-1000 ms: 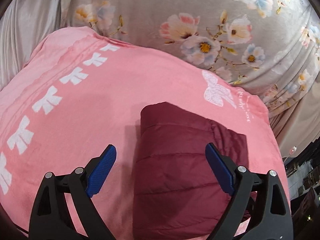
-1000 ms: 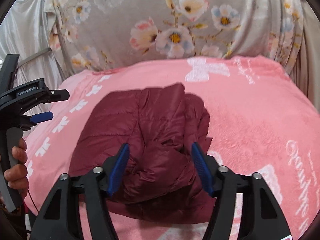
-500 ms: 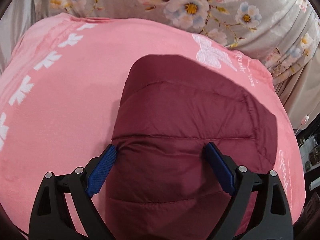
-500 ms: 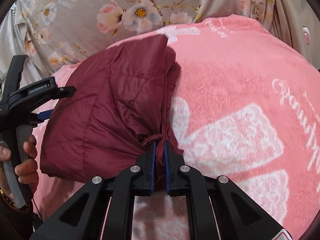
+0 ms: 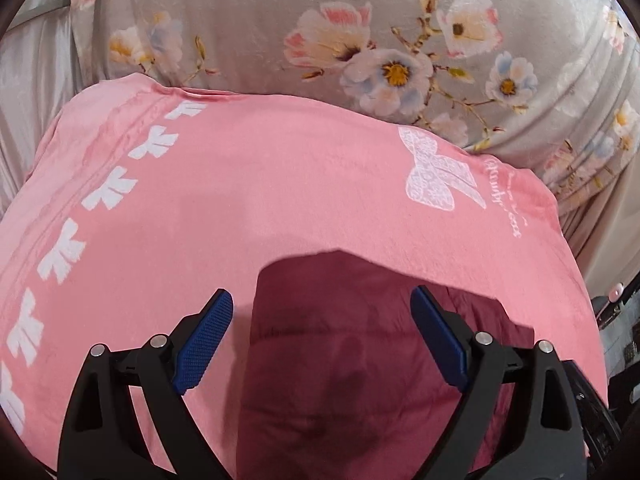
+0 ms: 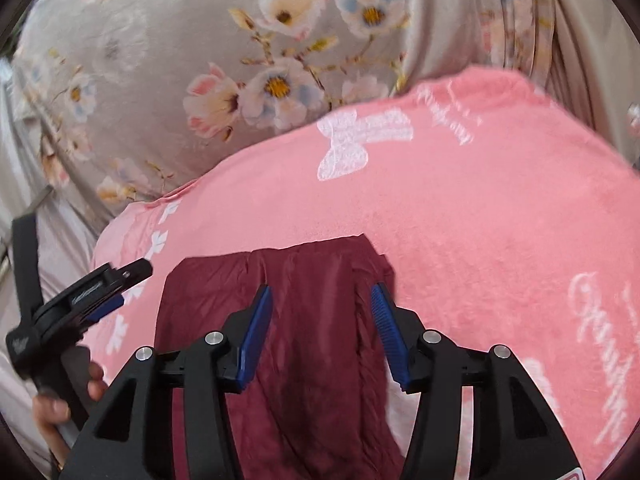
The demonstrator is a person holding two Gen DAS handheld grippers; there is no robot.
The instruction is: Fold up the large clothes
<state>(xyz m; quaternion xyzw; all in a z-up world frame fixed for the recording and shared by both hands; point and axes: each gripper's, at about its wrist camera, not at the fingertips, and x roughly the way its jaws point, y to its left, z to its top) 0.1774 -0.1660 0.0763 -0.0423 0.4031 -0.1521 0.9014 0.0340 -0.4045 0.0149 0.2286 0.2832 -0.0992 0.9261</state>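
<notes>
A dark maroon quilted jacket lies folded into a compact block on a pink blanket. My left gripper is open and hovers just above the jacket's near end, holding nothing. In the right wrist view the same jacket lies under my right gripper, which is open with its jaws wide over the fabric. The left gripper also shows there at the left, held in a hand.
The pink blanket with white bow prints covers the whole work surface. A grey floral curtain hangs behind it. A pale plain curtain hangs at the far left. Dark clutter lies past the blanket's right edge.
My right gripper was shut on a bunch of the jacket half a second ago and has now let go and opened. Both grippers have pulled back from the jacket.
</notes>
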